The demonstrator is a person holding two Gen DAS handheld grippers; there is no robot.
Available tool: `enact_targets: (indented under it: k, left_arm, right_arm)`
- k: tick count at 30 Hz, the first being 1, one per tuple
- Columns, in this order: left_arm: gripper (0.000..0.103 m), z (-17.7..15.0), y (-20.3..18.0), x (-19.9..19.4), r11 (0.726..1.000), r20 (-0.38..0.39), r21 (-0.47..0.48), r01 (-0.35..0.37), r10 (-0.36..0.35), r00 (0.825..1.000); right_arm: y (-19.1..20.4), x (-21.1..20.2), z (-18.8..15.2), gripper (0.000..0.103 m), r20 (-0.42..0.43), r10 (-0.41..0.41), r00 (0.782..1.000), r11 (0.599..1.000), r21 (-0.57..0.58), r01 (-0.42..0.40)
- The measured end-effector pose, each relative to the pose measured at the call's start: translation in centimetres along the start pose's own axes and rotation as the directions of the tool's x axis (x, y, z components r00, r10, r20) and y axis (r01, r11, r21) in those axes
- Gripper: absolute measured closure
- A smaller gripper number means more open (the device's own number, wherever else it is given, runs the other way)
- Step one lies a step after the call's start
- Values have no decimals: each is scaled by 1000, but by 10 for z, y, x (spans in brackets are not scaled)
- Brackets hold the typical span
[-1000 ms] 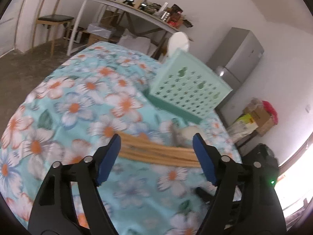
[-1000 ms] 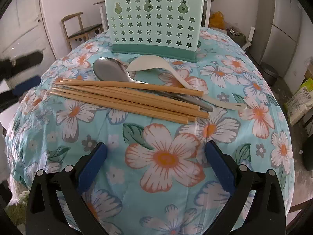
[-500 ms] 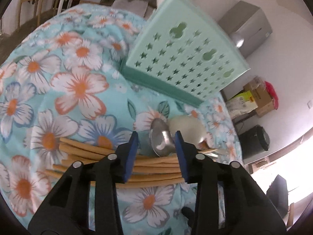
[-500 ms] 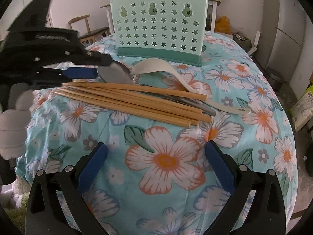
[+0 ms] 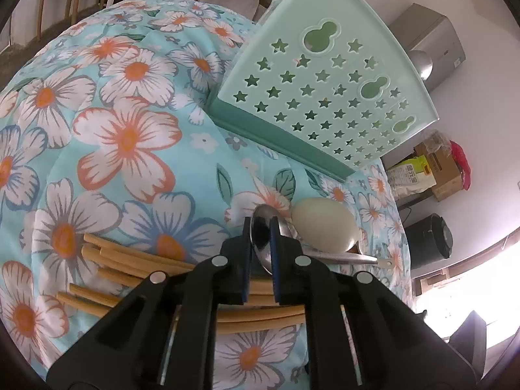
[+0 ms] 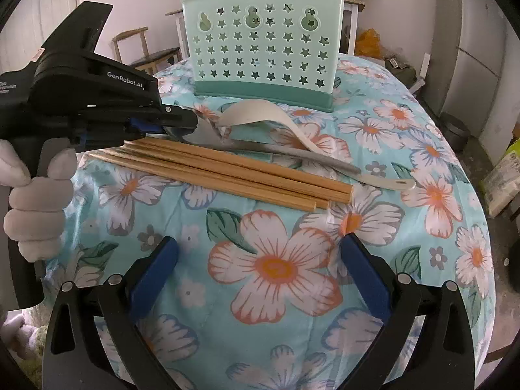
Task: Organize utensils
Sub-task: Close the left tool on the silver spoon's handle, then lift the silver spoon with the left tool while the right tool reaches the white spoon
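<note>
Since a second ago our left gripper (image 5: 261,227) has dropped from above the chopsticks (image 6: 227,172) onto the metal spoon (image 5: 261,237), and its jaws are closing with the spoon's bowl between the blue pads; our right gripper (image 6: 260,260) has kept still, jaws wide with only flowered cloth (image 6: 276,266) between them. Beyond the left jaws sits the white spoon (image 5: 321,227), its handle hidden, and further ahead the green utensil holder (image 5: 325,97); whether the pads press the metal we cannot tell; bare cloth lies left of the left jaws.
</note>
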State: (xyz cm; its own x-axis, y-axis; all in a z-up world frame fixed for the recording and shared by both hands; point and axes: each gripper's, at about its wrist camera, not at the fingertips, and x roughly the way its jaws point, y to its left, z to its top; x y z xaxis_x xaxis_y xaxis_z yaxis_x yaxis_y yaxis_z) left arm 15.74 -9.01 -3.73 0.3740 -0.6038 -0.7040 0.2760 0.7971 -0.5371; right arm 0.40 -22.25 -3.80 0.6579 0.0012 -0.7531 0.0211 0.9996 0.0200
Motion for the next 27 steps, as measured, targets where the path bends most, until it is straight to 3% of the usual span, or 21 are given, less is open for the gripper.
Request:
enact_targets:
  k: [10, 17, 22, 24, 27]
  left_arm:
    - [94, -1, 9, -5, 999, 26, -34, 7, -6, 1000]
    - [94, 0, 9, -9, 999, 48, -40, -17, 19, 999]
    - [94, -1, 0, -18, 997, 95, 2, -72, 71, 993]
    - [94, -2, -2, -22, 994, 117, 33, -107, 103, 988]
    - [95, -4, -4, -26, 988, 136, 61, -139, 130, 982]
  right_arm:
    - [4, -1, 0, 5, -17, -16, 1000, 1000, -7, 16]
    - [-1, 3, 4, 5, -30, 15, 999, 1000, -11, -16]
    - [-13, 3, 17, 6, -109, 122, 987, 992, -16, -125]
    - [-27, -4, 26, 6, -98, 201, 975, 980, 32, -199]
    - [-38, -14, 40, 10, -51, 227, 973, 974, 28, -226]
